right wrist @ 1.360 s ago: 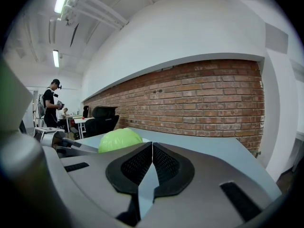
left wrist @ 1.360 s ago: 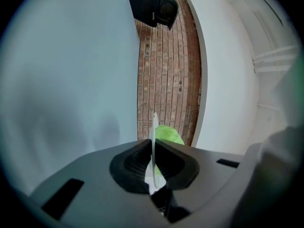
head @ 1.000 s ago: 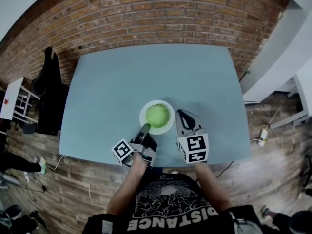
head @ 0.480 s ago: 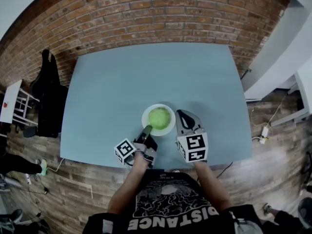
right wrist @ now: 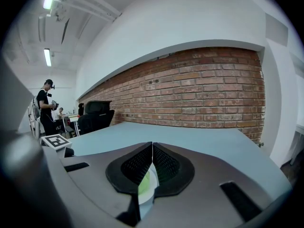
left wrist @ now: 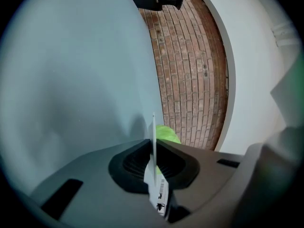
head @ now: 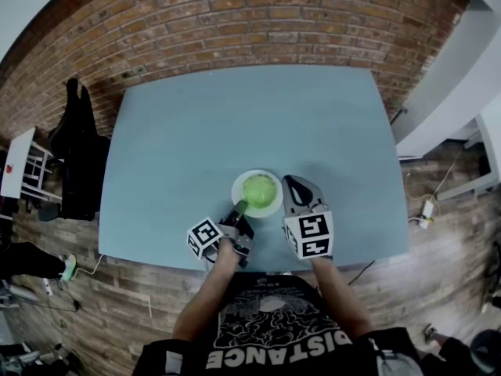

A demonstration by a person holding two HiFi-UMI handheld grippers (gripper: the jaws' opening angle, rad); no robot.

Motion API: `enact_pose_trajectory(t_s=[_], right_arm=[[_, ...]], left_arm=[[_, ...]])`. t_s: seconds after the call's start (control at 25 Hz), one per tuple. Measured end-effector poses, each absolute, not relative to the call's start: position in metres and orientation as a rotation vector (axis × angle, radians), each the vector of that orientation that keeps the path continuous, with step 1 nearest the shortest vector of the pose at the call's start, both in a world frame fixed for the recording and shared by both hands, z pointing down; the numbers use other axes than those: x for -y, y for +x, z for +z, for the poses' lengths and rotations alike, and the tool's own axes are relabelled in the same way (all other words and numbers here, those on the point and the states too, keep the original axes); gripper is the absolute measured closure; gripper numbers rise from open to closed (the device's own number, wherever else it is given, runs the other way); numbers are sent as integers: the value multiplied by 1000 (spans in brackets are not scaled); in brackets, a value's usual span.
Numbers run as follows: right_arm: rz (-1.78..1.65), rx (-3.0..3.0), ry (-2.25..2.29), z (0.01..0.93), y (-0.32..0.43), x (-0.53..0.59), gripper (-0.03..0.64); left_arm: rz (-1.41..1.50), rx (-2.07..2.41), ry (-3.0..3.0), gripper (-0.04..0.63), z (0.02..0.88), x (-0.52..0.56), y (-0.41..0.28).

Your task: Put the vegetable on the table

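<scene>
A round green vegetable [head: 259, 188] lies on a small white plate [head: 244, 204] near the front edge of the blue-grey table [head: 180, 139]. My left gripper [head: 238, 208] is at the plate's near-left rim, rolled onto its side. In the left gripper view its jaws [left wrist: 153, 144] are shut on the thin white plate rim [left wrist: 154, 127], with the vegetable [left wrist: 167, 133] just beyond. My right gripper [head: 293, 182] rests just right of the plate. Its jaws [right wrist: 152, 147] are shut with nothing between them, and a sliver of plate [right wrist: 151, 184] shows below them.
A black office chair [head: 78, 147] stands at the table's left side. A brick wall [head: 258, 22] runs behind the table. A person [right wrist: 46, 106] stands far off to the left in the right gripper view. The table's front edge [head: 156, 253] lies just below my grippers.
The left gripper has crept slightly closer to the plate and its marker cube has turned a little. The right gripper has stayed in place.
</scene>
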State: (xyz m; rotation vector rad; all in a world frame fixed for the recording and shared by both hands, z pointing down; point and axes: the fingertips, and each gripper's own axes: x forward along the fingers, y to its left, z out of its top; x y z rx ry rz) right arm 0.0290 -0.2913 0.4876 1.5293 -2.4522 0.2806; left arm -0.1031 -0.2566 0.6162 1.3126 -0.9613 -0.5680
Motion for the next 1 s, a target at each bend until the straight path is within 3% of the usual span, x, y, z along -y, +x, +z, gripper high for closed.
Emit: enact_pose_trajectory(t_s=[1.0], right_arm=[[326, 2433, 1494, 505, 27, 299, 607]], left_arm=[[-336, 1075, 1308, 568, 640, 264, -105]])
